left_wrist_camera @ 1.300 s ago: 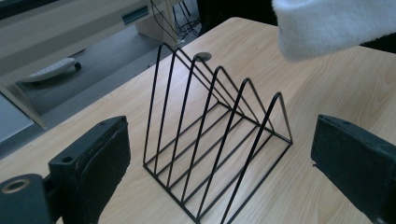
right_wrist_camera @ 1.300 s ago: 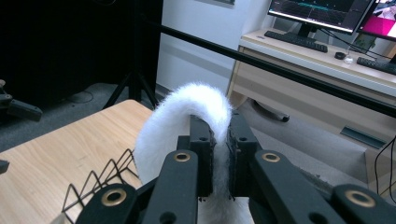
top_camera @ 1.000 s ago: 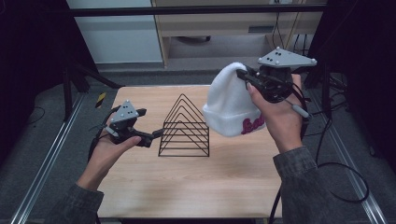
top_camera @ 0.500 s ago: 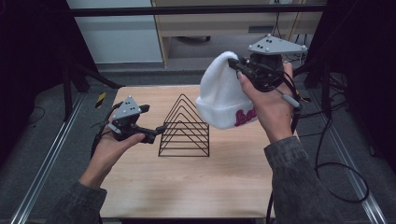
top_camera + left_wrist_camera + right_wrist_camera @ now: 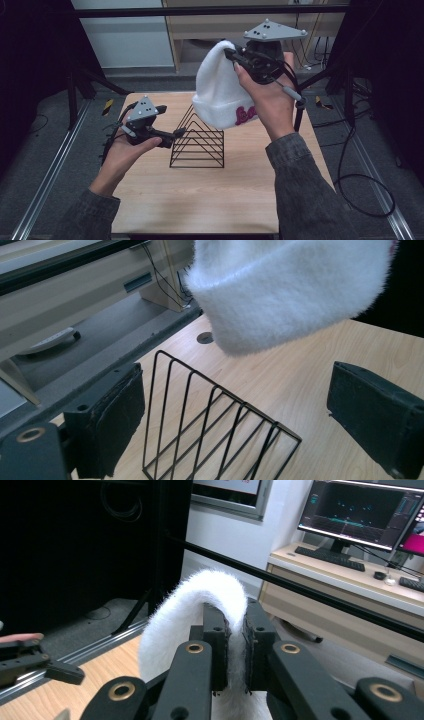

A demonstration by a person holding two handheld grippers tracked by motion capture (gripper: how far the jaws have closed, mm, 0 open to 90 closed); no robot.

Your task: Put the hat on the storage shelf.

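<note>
A white fuzzy beanie [image 5: 220, 87] with pink lettering hangs in the air above the black wire rack [image 5: 198, 137]. My right gripper [image 5: 235, 56] is shut on the beanie's top; in the right gripper view the fabric [image 5: 200, 600] is pinched between the jaws, gripper [image 5: 236, 625]. The rack stands on the wooden table [image 5: 210, 190]. My left gripper [image 5: 177, 132] is open beside the rack's left end, its tip close to the wires. In the left gripper view the rack [image 5: 210, 425] lies between the wide-apart pads [image 5: 120, 415], with the beanie [image 5: 290, 285] hanging above.
A dark frame bar [image 5: 210, 10] crosses above the table's far side. A cabinet and cables [image 5: 305, 55] lie behind the table. Monitors and a keyboard sit on a desk [image 5: 350, 565] in the right gripper view. Bare tabletop lies in front of the rack.
My right gripper has lifted the beanie higher and carried it leftward, over the rack. The left gripper has edged slightly toward the rack.
</note>
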